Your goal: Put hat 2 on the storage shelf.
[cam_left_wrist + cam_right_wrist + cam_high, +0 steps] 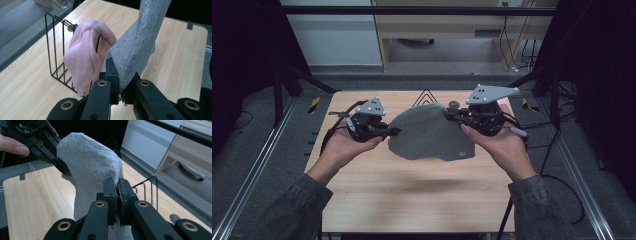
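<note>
High view first: two sleeved forearms come in from the bottom edge, and the left gripper (395, 131) and right gripper (447, 114) hold a grey cloth (429, 134) stretched between them, up off the wooden table (412, 200), its soft shadow lying on the boards below. Each gripper is clamped on an opposite edge of the cloth, the left at its left rim, the right at its upper right corner, and a small pale mark sits near the cloth's lower right. Over to the left gripper view, and the near jaws are pinched tight on a fold of the grey cloth (136, 50), which rises steeply away to the top of the frame. Behind it comes something the overhead camera hides: a pink cloth (86, 56) draped over a black wire rack (56, 50) standing on the table. Right gripper view now: the jaws are closed together on the cloth's edge, the grey fabric (92, 165) bulging up beyond them, and farther off the left gripper (63, 168) bites the far edge with a fingertip beside it. Past the cloth, thin black wires of the rack (150, 192) poke up at the table's rim.
</note>
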{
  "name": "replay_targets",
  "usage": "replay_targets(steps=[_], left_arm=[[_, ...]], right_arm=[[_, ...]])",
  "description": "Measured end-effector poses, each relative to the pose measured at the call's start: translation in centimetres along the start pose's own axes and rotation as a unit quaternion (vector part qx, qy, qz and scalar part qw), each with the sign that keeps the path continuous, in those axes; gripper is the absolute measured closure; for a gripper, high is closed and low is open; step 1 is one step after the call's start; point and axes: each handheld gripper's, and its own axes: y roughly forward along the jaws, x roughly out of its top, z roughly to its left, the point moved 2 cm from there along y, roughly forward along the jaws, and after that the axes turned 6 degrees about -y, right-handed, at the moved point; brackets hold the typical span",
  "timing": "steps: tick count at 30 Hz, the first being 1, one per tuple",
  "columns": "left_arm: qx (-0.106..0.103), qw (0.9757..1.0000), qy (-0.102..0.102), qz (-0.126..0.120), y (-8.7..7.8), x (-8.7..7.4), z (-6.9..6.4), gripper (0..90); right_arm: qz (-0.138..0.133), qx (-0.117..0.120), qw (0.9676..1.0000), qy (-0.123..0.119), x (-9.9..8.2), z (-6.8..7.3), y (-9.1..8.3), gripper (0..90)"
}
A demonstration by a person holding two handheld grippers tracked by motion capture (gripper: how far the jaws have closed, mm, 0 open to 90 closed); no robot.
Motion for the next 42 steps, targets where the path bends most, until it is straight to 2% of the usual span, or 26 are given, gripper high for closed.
replay_targets(steps=[3,8,13,22,26,31,37,39,42], left_arm=[[0.005,1.0,0.004,-0.005,-0.4,0.9,0.1,86.4],[0.012,0.9996,0.001,-0.024,-1.1,2.6,0.2,86.5],[0.017,0.9993,0.002,-0.033,-1.7,3.7,0.1,86.4],[0.032,0.9987,-0.004,-0.041,-2.0,5.2,0.3,86.4],[0.04,0.9979,-0.008,-0.051,-2.0,6.4,1.2,86.4],[0.053,0.9968,-0.002,-0.061,-2.1,7.6,1.9,86.4],[0.073,0.9935,0.002,-0.088,-1.9,9.0,2.6,86.5],[0.072,0.9927,-0.001,-0.097,-1.7,9.3,2.8,86.5],[0.079,0.9926,0.004,-0.093,-1.2,9.7,3.1,86.5]], right_arm=[[-0.01,-0.003,0.9999,-0.003,0.8,-0.5,-0.5,86.2],[-0.024,-0.008,0.9996,0.008,1.5,-1.5,-1.0,86.2],[-0.035,-0.022,0.999,0.014,2.3,-1.8,-1.7,86.2],[-0.035,-0.045,0.9981,0.023,3.3,-2.6,-1.7,86.2],[-0.044,-0.06,0.9968,0.03,3.8,-3.7,-1.5,86.2],[-0.048,-0.07,0.9959,0.032,4.2,-4.8,-1.1,86.2],[-0.061,-0.083,0.9938,0.041,5.1,-6.6,-0.7,86.2],[-0.066,-0.087,0.9931,0.042,5.4,-7.2,-0.5,86.2],[-0.07,-0.092,0.9922,0.047,5.5,-8.0,-0.3,86.2]])
